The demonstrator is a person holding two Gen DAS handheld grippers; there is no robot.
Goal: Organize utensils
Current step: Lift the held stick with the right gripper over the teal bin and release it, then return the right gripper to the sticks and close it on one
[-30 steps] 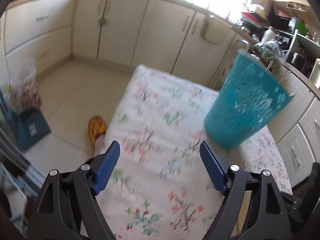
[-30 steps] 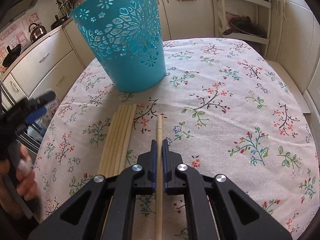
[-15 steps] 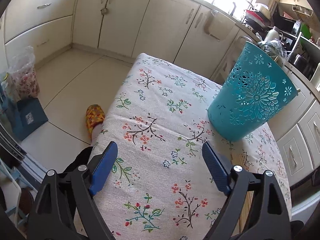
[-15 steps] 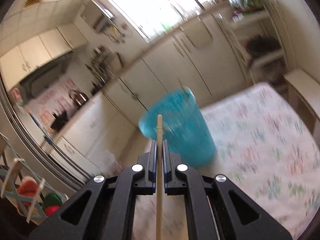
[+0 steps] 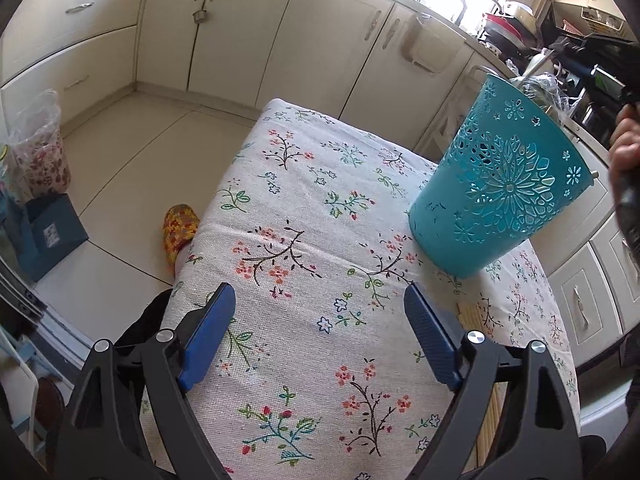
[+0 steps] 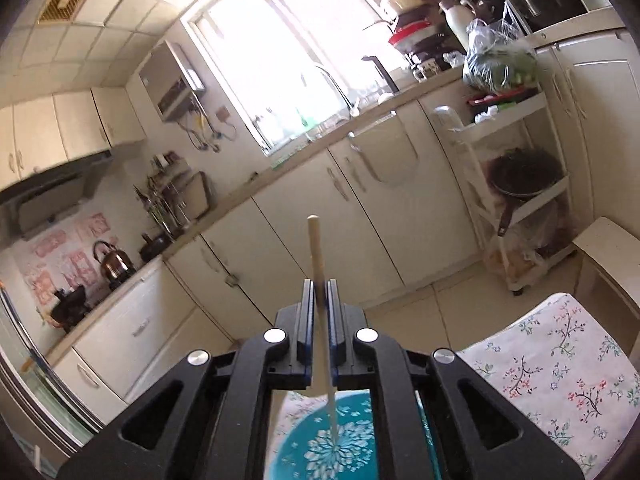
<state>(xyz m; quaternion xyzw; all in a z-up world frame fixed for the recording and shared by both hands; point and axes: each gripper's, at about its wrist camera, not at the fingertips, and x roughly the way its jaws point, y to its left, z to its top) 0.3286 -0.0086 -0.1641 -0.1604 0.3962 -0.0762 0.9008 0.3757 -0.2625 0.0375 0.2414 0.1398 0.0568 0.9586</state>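
A teal cut-out basket [image 5: 500, 192] stands on the flowered tablecloth [image 5: 304, 208], to the right of and beyond my left gripper [image 5: 320, 320]. That gripper hovers open over the cloth with nothing between its blue pads [image 5: 208, 336]. A bundle of wooden chopsticks [image 5: 470, 316] lies partly hidden behind its right finger. My right gripper [image 6: 320, 286] is shut on a single wooden chopstick [image 6: 316, 248], held nearly upright. Its lower end hangs blurred over the basket's open top [image 6: 352, 440], seen from above. A hand [image 5: 624, 152] shows at the right edge of the left wrist view.
Cream cabinets [image 5: 320, 40] run along the walls around the table. A white shelf cart [image 6: 520, 184] with a pan stands by the counter, a pale bench [image 6: 608, 240] beside it. On the floor are a foot in a patterned slipper [image 5: 178, 228], a blue box [image 5: 48, 236] and a plastic bag [image 5: 38, 152].
My right gripper lifted the chopstick off the table, tilted it upward and rose until it is above the basket. The left gripper stayed over the cloth with its jaws wide.
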